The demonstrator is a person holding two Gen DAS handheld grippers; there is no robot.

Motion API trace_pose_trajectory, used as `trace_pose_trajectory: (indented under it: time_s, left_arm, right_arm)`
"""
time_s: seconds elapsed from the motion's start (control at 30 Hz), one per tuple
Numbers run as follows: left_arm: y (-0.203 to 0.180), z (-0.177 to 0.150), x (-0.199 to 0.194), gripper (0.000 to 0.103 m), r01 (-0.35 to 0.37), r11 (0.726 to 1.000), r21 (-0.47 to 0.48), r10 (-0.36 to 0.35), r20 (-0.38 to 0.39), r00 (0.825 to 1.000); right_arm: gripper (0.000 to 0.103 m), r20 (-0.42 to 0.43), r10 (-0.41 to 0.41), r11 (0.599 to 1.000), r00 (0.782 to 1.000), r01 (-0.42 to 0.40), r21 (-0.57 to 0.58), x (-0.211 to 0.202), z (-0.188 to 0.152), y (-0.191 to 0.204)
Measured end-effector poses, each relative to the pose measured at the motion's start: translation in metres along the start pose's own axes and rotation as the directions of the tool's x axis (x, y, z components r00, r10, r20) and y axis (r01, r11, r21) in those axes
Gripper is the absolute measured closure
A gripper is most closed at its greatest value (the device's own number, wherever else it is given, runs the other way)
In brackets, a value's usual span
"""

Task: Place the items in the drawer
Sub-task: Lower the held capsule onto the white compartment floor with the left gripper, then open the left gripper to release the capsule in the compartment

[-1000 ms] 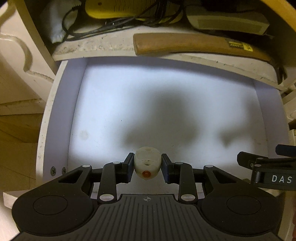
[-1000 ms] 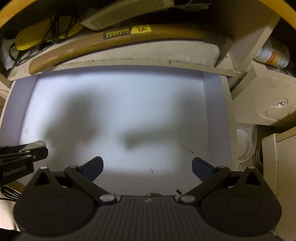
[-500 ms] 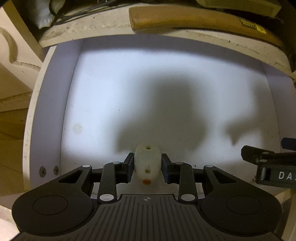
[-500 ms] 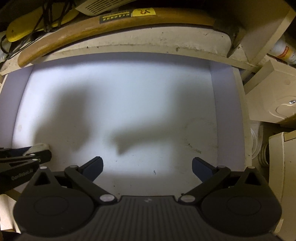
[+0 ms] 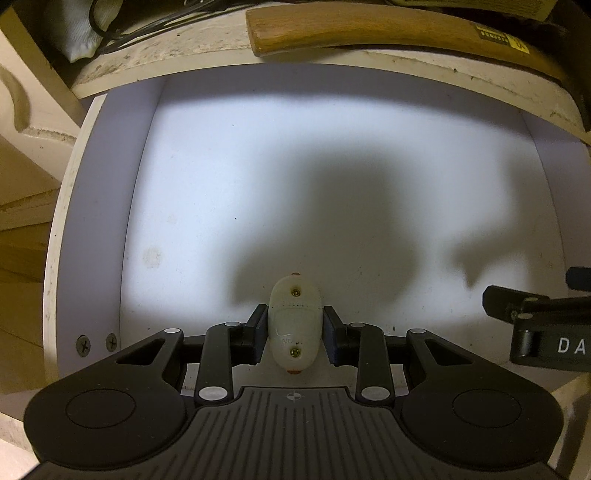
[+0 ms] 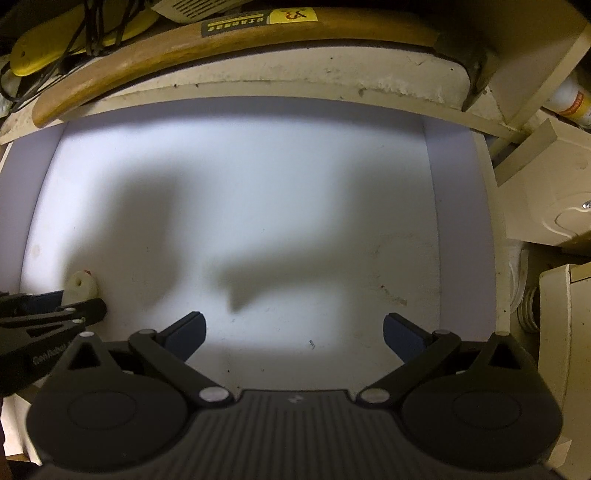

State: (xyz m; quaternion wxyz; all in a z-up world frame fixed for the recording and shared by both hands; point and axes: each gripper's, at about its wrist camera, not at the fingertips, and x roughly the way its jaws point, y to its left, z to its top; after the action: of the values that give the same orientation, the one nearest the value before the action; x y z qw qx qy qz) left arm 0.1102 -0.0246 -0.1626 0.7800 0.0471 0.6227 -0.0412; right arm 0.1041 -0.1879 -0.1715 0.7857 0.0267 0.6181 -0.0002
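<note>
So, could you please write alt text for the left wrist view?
The left hand-held gripper holds a small white oval device low over the white floor of an open drawer. The right hand-held gripper enters from the right; a wooden handle lies on the shelf above.

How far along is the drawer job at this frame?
Done: the drawer stands open. In hand: the left gripper has its fingers around a small white plastic device low over the drawer floor, near the front; release cannot be confirmed. The right gripper is open, holding nothing. Left: letting go, withdrawing.

The drawer [image 6: 458, 229] floor lies bare ahead; the hammer handle [image 6: 155, 62] overhangs its back edge.
</note>
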Motion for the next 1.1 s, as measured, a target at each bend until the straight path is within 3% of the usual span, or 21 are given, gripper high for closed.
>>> trace_pose_trajectory:
  time_s: [0.1, 0.23, 0.33, 0.77, 1.1]
  left_arm:
    - [-0.003, 0.002, 0.002, 0.072, -0.021, 1.000, -0.007, 0.021, -0.002, 1.000]
    - [-0.005, 0.001, -0.003, 0.033, -0.057, 0.998, -0.023, 0.058, 0.046, 0.997]
    - [-0.006, 0.002, -0.008, 0.022, -0.084, 0.996, -0.019, 0.085, 0.076, 0.994]
    - [-0.004, -0.003, -0.009, 0.019, -0.086, 0.996, -0.031, 0.088, 0.048, 0.995]
    - [-0.001, -0.007, -0.027, 0.019, -0.057, 0.997, -0.056, 0.061, 0.073, 0.995]
  right_arm:
    - [0.000, 0.002, -0.004, 1.000, 1.000, 0.004, -0.002, -0.001, -0.001, 0.000]
    - [0.000, 0.005, -0.005, 1.000, 1.000, 0.005, -0.001, -0.002, -0.002, 0.000]
    - [0.000, 0.007, -0.006, 1.000, 1.000, 0.006, 0.000, -0.004, -0.003, 0.000]
    - [0.000, 0.011, -0.007, 1.000, 1.000, 0.007, 0.005, -0.011, -0.001, 0.000]
    - [0.000, 0.029, 0.000, 1.000, 1.000, 0.000, 0.014, -0.019, -0.003, 0.000]
